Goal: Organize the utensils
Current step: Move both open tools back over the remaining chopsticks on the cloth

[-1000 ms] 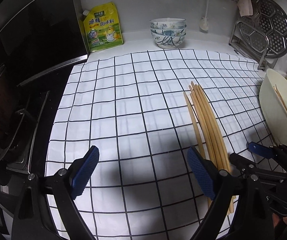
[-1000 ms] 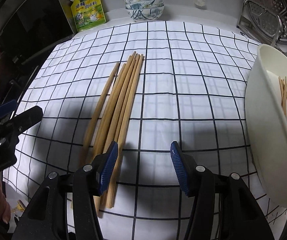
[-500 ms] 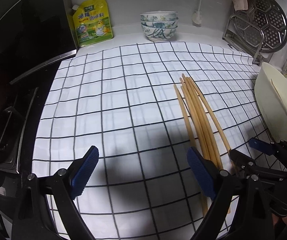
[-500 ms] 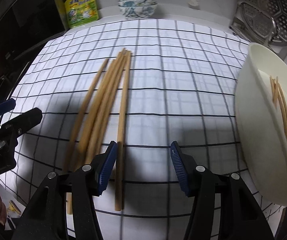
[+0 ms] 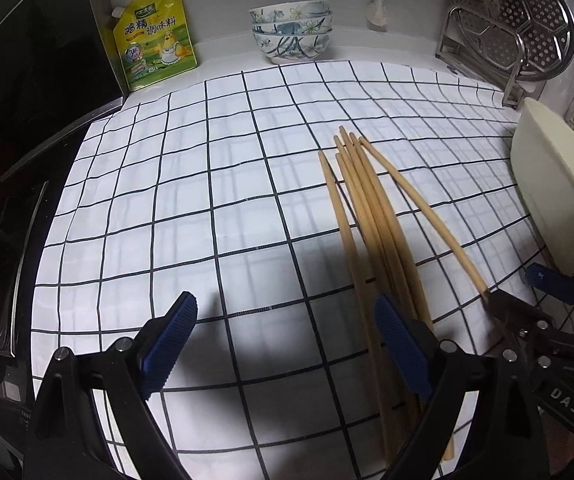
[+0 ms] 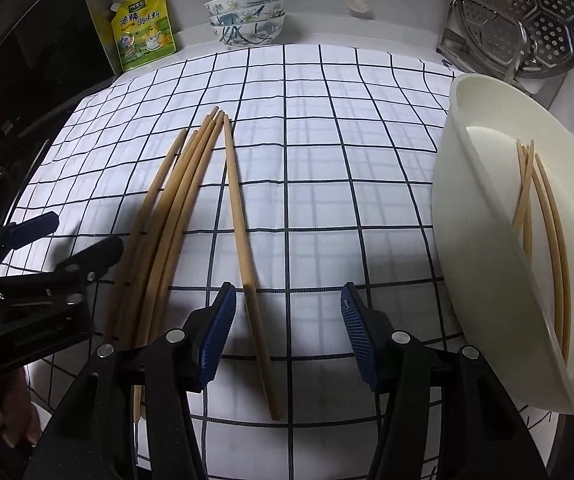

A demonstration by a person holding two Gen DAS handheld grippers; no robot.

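Several wooden chopsticks (image 6: 175, 216) lie bundled on the checked cloth (image 6: 327, 140), running away from me. One single chopstick (image 6: 241, 236) lies apart to their right, its near end between the fingers of my right gripper (image 6: 287, 332), which is open and not pressing it. My left gripper (image 5: 287, 344) is open over bare cloth, with the chopstick bundle (image 5: 371, 220) passing just behind its right finger (image 5: 403, 348). A cream tub (image 6: 483, 240) at the right holds several more chopsticks (image 6: 543, 200). Each gripper shows in the other's view: the right gripper (image 5: 523, 292), the left gripper (image 6: 67, 240).
At the back stand stacked patterned bowls (image 5: 291, 28), a yellow seasoning pouch (image 5: 155, 40) and a metal steamer rack (image 5: 527, 28). A black stove (image 5: 15, 128) borders the cloth on the left. The cream tub (image 5: 547, 184) closes off the right side.
One chopstick has swung out of the bundle to the right and now lies between my right gripper's fingers. My left gripper has come lower and nearer the bundle.
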